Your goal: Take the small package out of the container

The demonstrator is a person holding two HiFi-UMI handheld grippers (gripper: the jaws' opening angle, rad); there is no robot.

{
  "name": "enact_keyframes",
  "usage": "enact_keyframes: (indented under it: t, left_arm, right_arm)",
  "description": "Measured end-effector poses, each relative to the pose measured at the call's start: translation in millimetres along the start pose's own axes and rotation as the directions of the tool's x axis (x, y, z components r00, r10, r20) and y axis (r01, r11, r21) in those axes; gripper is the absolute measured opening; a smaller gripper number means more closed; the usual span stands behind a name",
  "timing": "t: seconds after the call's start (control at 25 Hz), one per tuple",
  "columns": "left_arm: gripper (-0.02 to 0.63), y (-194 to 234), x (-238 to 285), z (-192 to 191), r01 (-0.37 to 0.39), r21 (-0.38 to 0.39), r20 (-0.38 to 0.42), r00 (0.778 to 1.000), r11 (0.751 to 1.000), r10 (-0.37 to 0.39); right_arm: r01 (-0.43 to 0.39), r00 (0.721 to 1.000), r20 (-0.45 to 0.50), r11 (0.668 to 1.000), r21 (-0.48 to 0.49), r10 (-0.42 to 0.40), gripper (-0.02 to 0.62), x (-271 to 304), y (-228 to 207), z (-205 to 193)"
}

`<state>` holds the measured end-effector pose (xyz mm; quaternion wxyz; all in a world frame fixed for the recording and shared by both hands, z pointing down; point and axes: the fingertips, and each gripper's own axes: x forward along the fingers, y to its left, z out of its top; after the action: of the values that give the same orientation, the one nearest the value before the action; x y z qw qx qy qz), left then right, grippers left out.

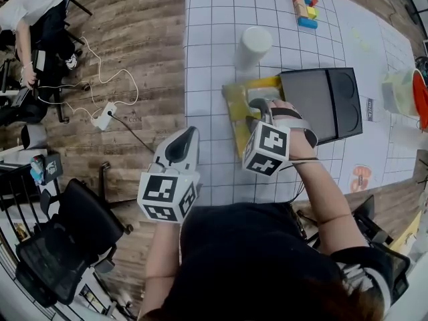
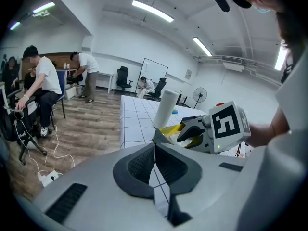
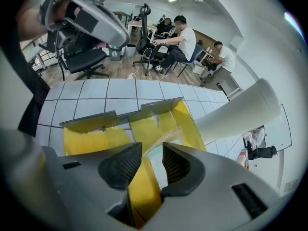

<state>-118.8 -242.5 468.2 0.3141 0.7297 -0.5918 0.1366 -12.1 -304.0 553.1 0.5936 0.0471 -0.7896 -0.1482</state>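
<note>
Small pale package lies flat in the narrow gap between the ribbed dark fingers of the right gripper. The fingers are released, a little apart, and poised over the package, which runs on beneath the right-hand pad. It lies inside the yellow cardboard box, whose grey-backed flaps stand open. In the head view the right gripper reaches down into that box, with the person's hand behind the marker cube.

The left gripper has its fingers clenched together on nothing, the pads meeting in a thin line. It is held off to the left, at the table's near edge.

The box stands on a white gridded table mat, with a black two-well plastic tray against its right side. A white upright cylinder stands just beyond it.
</note>
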Motion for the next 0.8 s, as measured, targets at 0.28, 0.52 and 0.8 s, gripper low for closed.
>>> enact_keyframes:
  t: [0.28, 0.52, 0.8]
  left_arm:
    - [0.028, 4, 1, -4, -0.009, -0.018, -0.002, 1.000, 1.000, 0.009]
    - [0.028, 7, -1, -6, -0.017, -0.020, -0.003, 1.000, 1.000, 0.017]
    - [0.028, 5, -2, -6, -0.025, -0.015, -0.004, 1.000, 1.000, 0.025]
  right_arm:
    - [-0.005, 0.999, -0.046, 1.000, -0.016, 0.004, 0.117, 9, 3, -5]
    - [0.014, 0.999, -0.052, 1.000, 0.000, -0.014, 0.062, 13, 2, -4]
    - [0.040, 0.999, -0.033, 0.999, 0.027, -0.040, 0.023, 9, -2, -2]
